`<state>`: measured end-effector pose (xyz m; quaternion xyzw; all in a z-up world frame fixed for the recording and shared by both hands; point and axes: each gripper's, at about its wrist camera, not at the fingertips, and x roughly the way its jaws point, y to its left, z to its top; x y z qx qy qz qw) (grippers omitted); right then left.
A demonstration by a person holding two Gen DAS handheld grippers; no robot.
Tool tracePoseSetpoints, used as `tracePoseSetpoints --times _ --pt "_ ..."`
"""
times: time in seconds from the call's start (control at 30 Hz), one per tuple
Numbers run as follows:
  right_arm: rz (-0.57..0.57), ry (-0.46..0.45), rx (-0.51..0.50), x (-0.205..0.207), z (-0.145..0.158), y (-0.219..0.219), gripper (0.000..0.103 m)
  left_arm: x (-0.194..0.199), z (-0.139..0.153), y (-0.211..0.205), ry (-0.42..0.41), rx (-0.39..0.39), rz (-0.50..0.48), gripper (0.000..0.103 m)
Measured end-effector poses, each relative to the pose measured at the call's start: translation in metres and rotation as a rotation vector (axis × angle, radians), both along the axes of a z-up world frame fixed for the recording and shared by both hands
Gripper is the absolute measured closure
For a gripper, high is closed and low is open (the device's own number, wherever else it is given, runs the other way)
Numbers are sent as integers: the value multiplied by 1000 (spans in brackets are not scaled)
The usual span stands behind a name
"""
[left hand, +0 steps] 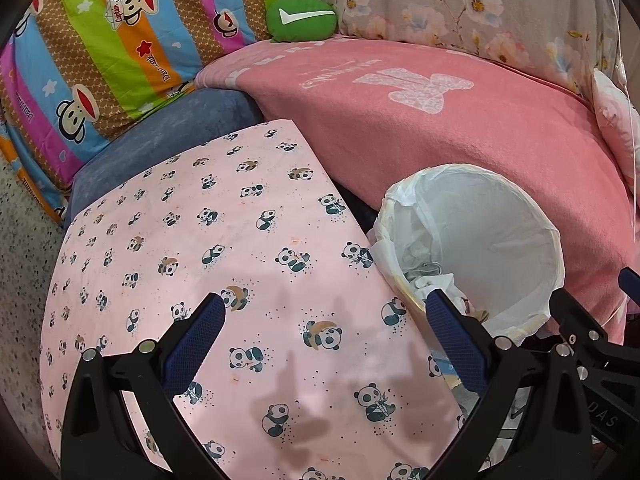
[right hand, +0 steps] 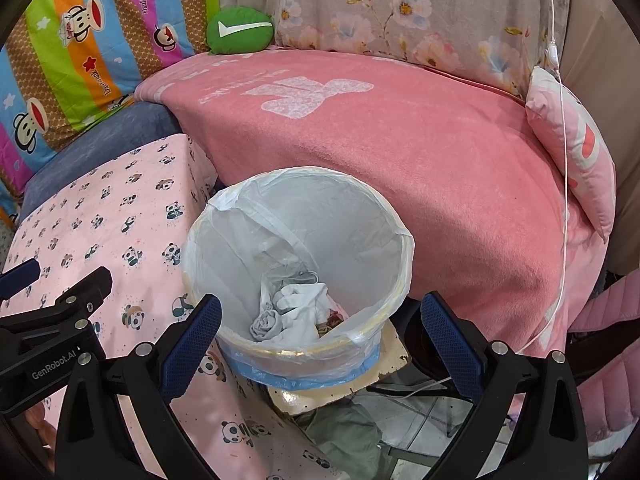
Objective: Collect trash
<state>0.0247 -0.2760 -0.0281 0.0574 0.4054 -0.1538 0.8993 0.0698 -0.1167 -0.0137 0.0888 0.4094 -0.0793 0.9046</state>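
Panda-print counter (left hand: 224, 240) beside lined bin, both grippers idle.
Left of the bin (right hand: 298, 264): left gripper (left hand: 324, 340), jaws released, empty, over bare cloth. Over the bin: right gripper (right hand: 320, 340), jaws released; crumpled trash (right hand: 296, 312) lies inside, likely just dropped. Behind: striped quilt (right hand: 80, 40) reading "Paul frank"; left gripper's body reads "GenRobot.AI".

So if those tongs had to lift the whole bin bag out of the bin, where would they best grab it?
Probably at the bunched fold of the white bag on the bin's rim, on the side by the panda cloth. There the plastic stands up loose and gathered, while elsewhere it lies stretched flat over the rim. Come from above, one finger inside and one outside. Both tongs are open and empty now.
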Motion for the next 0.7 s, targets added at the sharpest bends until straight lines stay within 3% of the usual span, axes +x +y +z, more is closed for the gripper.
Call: tracePoseSetpoints --times 0.7 --pt "1 -1 1 1 0 -1 4 2 -2 -3 14 5 -8 7"
